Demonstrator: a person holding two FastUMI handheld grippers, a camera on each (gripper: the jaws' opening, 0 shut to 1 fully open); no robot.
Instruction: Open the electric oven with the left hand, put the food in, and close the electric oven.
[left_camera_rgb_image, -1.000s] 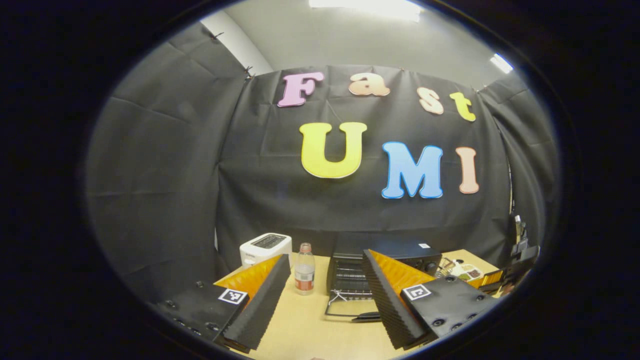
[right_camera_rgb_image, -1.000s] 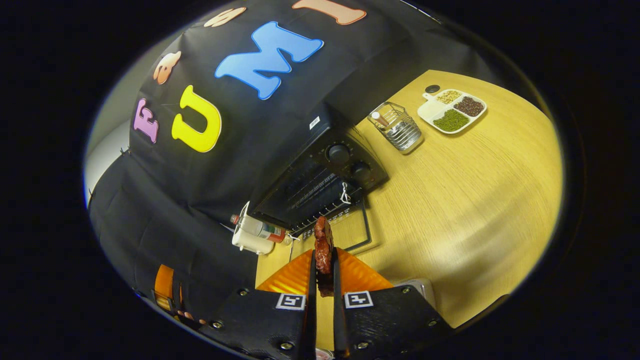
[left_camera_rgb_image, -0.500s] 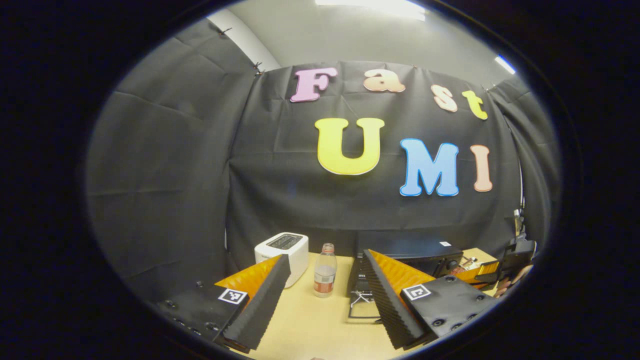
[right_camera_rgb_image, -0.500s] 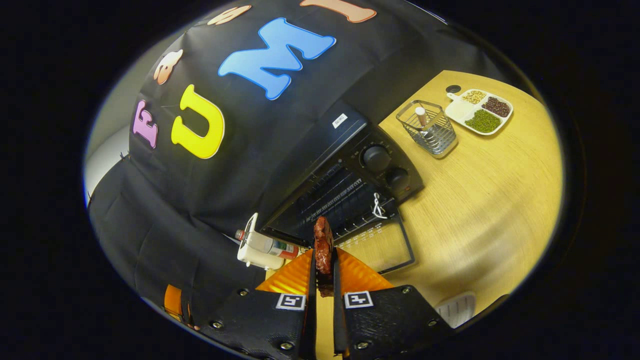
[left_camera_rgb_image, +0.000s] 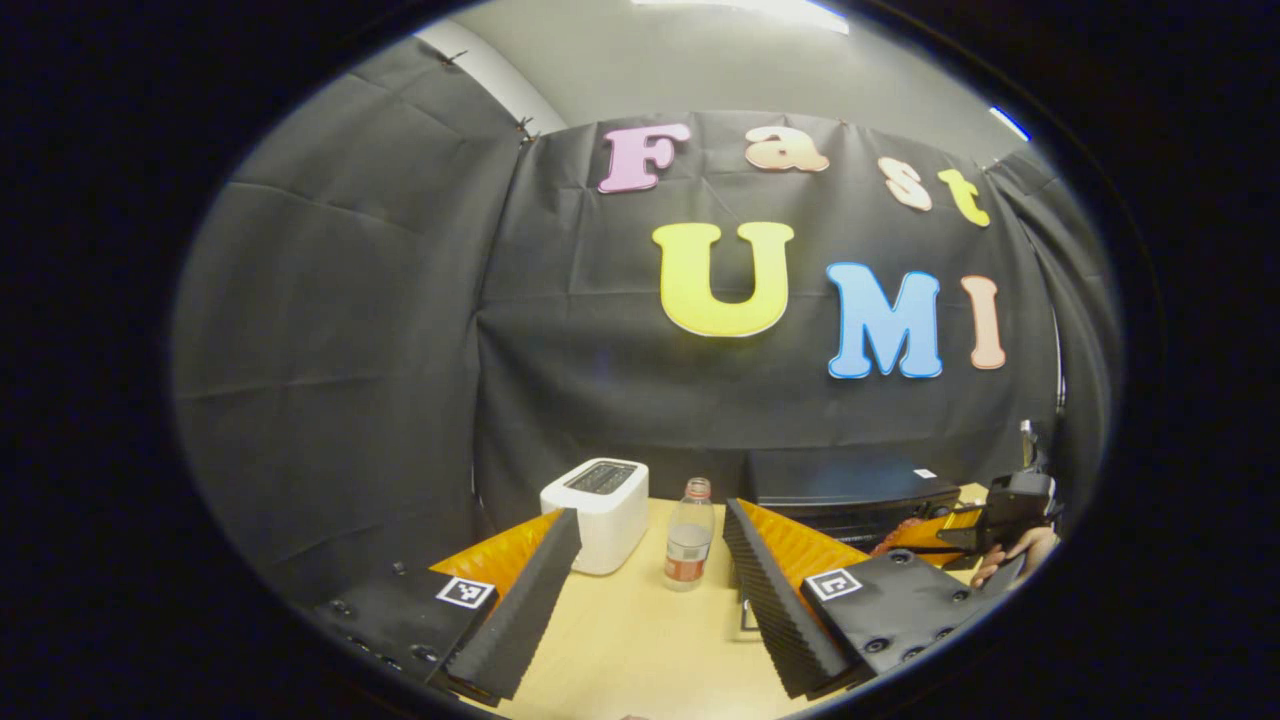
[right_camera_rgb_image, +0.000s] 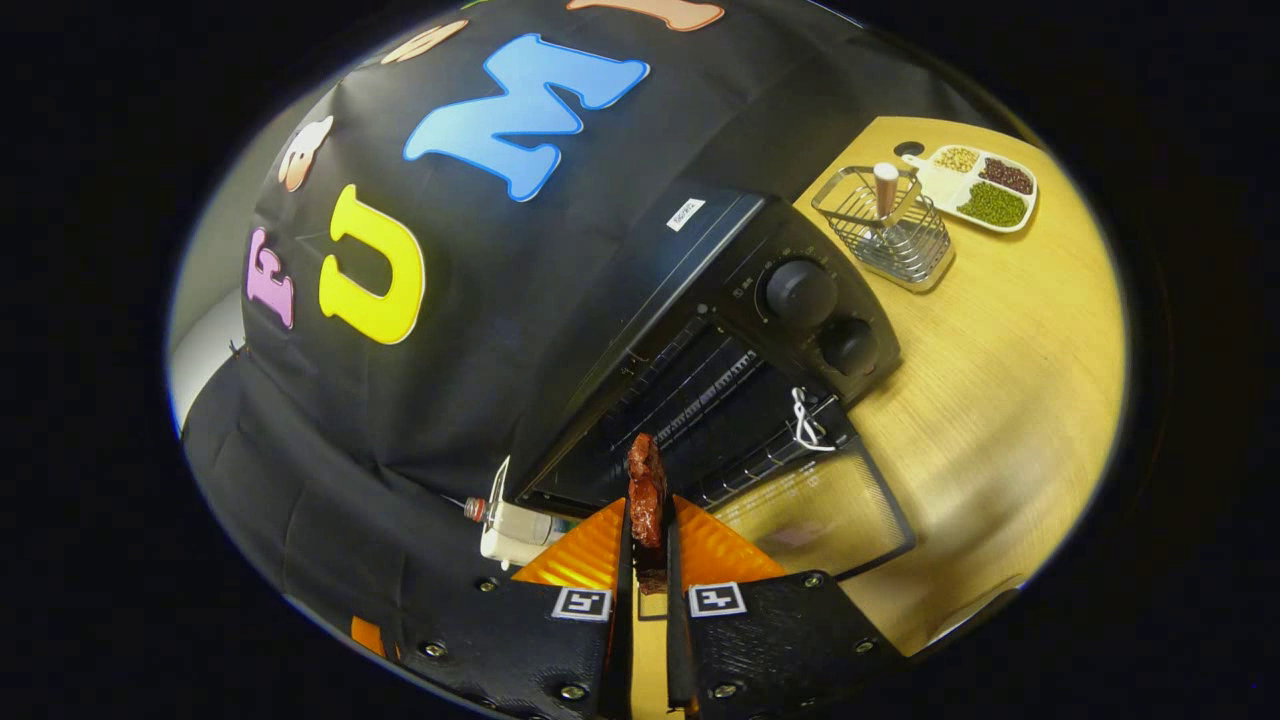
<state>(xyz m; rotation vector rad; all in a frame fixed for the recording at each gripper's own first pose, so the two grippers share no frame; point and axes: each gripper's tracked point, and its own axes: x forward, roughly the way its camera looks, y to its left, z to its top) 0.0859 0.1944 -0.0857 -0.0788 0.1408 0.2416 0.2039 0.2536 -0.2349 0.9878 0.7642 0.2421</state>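
Left gripper view: left gripper (left_camera_rgb_image: 650, 580) with fingers spread wide, holding nothing, above bench (left_camera_rgb_image: 630, 650). Toaster (left_camera_rgb_image: 596, 500) and bottle (left_camera_rgb_image: 686, 535) beyond, oven (left_camera_rgb_image: 850, 485) far right, other gripper (left_camera_rgb_image: 1005, 505) and hand (left_camera_rgb_image: 1020, 550) at right edge.

Right gripper view: right gripper (right_camera_rgb_image: 645, 560) fingers closed on piece of meat (right_camera_rgb_image: 646, 490), held just before oven (right_camera_rgb_image: 720, 330) opening; door (right_camera_rgb_image: 810, 510) down flat. Wire basket (right_camera_rgb_image: 885, 235) and divided dish (right_camera_rgb_image: 975, 185) far right.

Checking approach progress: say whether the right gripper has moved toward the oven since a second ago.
Yes. The right gripper, shut on the food, has closed in: the open oven looms larger.
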